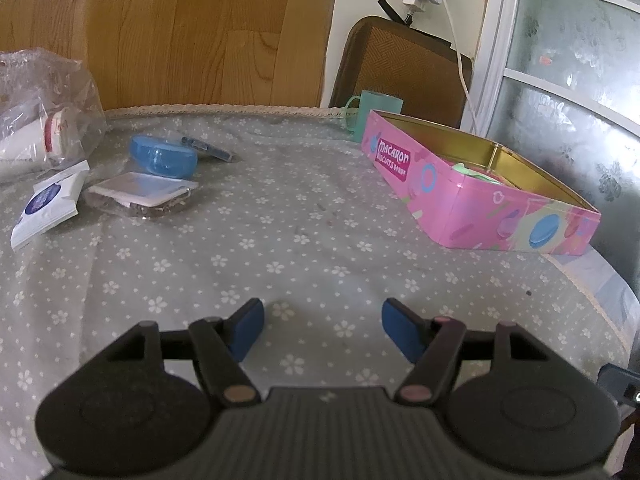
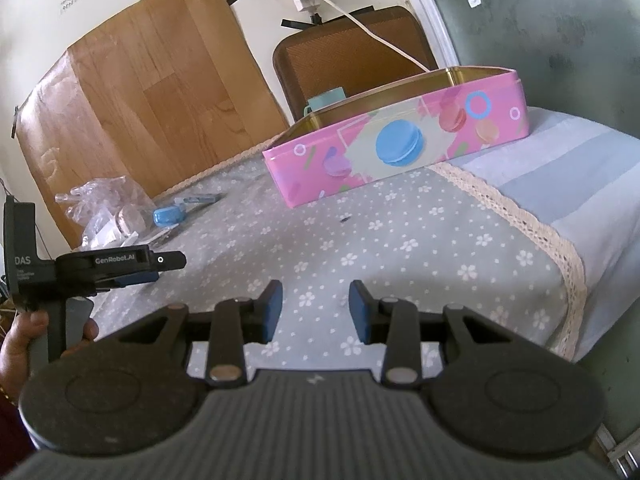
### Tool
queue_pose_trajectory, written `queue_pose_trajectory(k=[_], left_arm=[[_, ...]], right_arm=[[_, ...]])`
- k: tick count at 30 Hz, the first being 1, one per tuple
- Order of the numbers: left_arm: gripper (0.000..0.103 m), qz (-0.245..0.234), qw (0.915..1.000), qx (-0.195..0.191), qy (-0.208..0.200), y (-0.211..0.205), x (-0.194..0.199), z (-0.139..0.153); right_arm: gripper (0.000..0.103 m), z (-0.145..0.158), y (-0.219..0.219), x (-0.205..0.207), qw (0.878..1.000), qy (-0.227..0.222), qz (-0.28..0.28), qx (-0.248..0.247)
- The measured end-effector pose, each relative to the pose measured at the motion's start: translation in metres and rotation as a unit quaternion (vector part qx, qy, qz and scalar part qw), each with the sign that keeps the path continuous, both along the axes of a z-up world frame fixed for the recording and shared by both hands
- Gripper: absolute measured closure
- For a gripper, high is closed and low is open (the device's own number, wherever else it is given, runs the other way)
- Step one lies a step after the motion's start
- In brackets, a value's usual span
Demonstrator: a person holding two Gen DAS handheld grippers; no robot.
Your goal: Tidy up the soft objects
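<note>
Here I see my left gripper (image 1: 322, 330) level and low over the flowered tablecloth (image 1: 280, 240), its blue pads spread wide on nothing, with the blue case (image 1: 163, 156) and white packets (image 1: 48, 204) well left of the pink tin (image 1: 472, 192). Something pale green (image 1: 478, 172) lies inside that tin. My right gripper (image 2: 316, 312) hovers before the tin, pads apart and holding nothing.
</note>
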State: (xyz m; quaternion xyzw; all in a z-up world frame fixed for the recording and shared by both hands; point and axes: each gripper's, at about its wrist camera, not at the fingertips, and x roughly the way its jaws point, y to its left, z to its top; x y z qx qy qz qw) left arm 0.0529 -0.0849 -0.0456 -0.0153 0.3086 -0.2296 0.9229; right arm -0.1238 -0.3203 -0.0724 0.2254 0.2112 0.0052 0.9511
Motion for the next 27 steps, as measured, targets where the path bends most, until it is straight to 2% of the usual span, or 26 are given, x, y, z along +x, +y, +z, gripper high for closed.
queue_pose_trajectory(k=[13,20,22,24,27], left_arm=[[0.035,-0.003,1.0,-0.006,0.002,-0.001,0.0,0.0],[0.035,-0.007,0.9998,-0.015,0.007,0.004,-0.002,0.001],[0.035,-0.01,0.9999,-0.01,0.01,0.015,-0.004,0.005],[0.032,-0.003,0.9999,-0.006,-0.015,0.047,-0.01,0.013],[0.032,0.055,0.9977,0.0,-0.041,0.112,-0.004,0.024]], right_arm=[[0.062,0.002,0.002,0.005,1.0,0.001,0.004,-0.008],[0.063,0.002,0.012,0.017,0.999,0.011,0.031,-0.015],[0.062,0.009,0.02,0.027,0.998,0.009,0.052,-0.023],[0.062,0.016,0.036,0.046,0.996,0.009,0.086,-0.035],[0.062,0.031,0.068,0.092,0.988,0.013,0.146,-0.046]])
